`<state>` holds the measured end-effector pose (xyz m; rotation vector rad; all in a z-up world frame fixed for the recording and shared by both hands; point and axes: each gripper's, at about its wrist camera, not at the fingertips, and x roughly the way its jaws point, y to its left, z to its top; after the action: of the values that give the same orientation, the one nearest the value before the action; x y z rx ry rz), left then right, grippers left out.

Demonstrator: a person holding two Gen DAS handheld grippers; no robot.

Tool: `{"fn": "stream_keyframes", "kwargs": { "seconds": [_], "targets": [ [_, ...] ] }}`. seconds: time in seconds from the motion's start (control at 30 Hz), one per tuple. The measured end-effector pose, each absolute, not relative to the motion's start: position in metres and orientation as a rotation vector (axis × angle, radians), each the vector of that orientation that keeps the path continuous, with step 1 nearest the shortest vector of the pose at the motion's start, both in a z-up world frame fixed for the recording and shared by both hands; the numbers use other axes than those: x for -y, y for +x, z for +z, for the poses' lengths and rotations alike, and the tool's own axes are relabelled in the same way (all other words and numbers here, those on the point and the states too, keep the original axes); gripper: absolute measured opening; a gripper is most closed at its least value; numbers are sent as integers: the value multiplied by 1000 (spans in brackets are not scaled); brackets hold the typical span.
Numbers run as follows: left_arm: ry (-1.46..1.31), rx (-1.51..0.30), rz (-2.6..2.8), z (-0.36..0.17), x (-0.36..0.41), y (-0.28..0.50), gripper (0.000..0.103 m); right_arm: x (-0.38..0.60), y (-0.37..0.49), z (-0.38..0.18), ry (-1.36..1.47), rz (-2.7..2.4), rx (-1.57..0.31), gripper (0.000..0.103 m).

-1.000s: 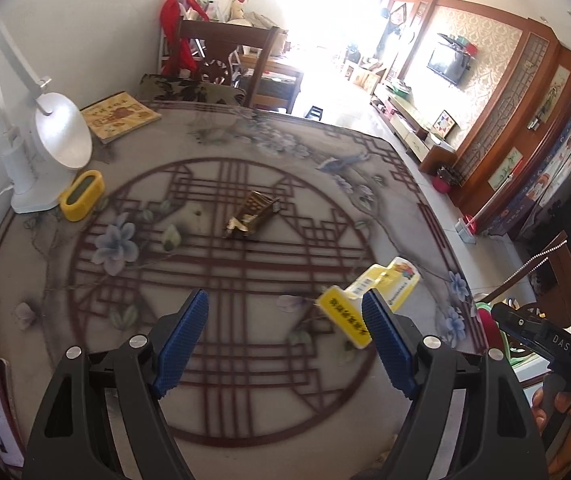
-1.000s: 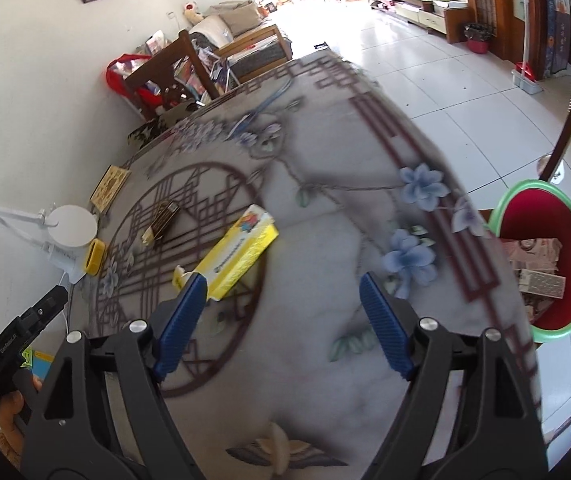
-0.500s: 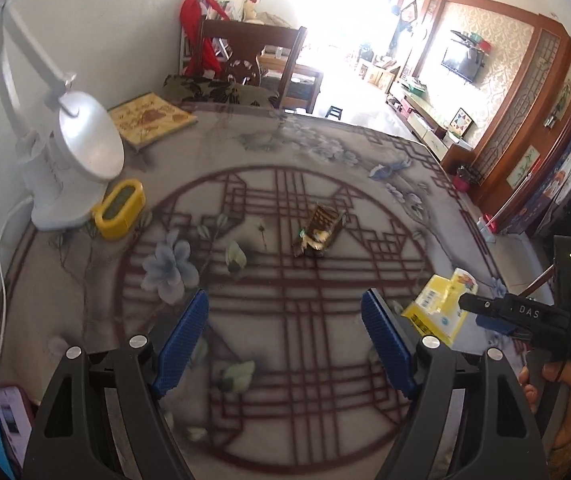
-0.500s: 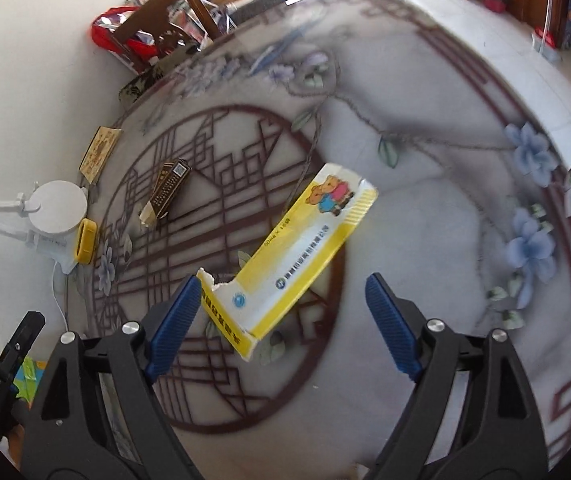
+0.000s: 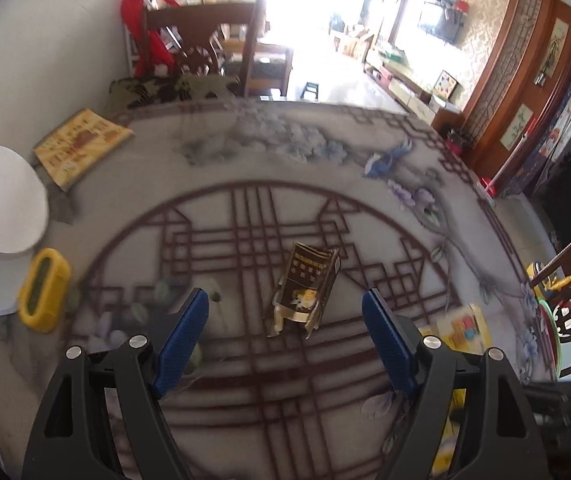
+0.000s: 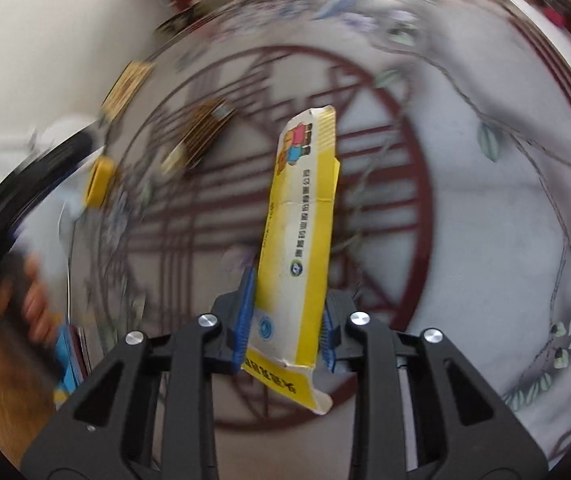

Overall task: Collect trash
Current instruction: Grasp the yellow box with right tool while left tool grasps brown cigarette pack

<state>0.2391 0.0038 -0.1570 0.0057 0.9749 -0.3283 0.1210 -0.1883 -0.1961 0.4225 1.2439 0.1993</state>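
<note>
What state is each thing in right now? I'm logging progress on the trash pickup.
right gripper: shut on the yellow carton.
yellow carton: flattened, torn at its near end, clamped between the fingers.
left gripper: open, holding nothing.
dark gold box: crumpled, lying on the table, ahead of the open fingers.
book: closed, flat on the table.

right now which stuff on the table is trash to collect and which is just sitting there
Trash:
yellow carton, shut in the right gripper
brown box, crumpled, ahead of the open left gripper

Just sitting there:
lamp
booklet
yellow holder beside the lamp
</note>
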Motion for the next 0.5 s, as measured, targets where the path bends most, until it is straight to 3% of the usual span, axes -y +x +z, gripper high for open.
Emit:
{"fn": "stream_keyframes", "kwargs": {
  "seconds": [0.23, 0.3, 0.37, 0.43, 0.5],
  "targets": [
    [-15, -1069, -349, -204, 23, 273, 74, 181, 94, -200, 417, 230, -1289, 32],
    [-42, -1081, -343, -212, 24, 280, 74, 184, 94, -201, 428, 210, -1286, 42],
    [-50, -1099, -334, -222, 25, 286, 61, 185, 97, -199, 410, 188, -1274, 52],
    [-44, -1084, -327, -224, 25, 288, 52, 185, 100, -196, 387, 176, -1262, 55],
    [-36, -1078, -339, -224, 25, 288, 48, 185, 104, -195, 363, 164, -1254, 59]
  ]
}}
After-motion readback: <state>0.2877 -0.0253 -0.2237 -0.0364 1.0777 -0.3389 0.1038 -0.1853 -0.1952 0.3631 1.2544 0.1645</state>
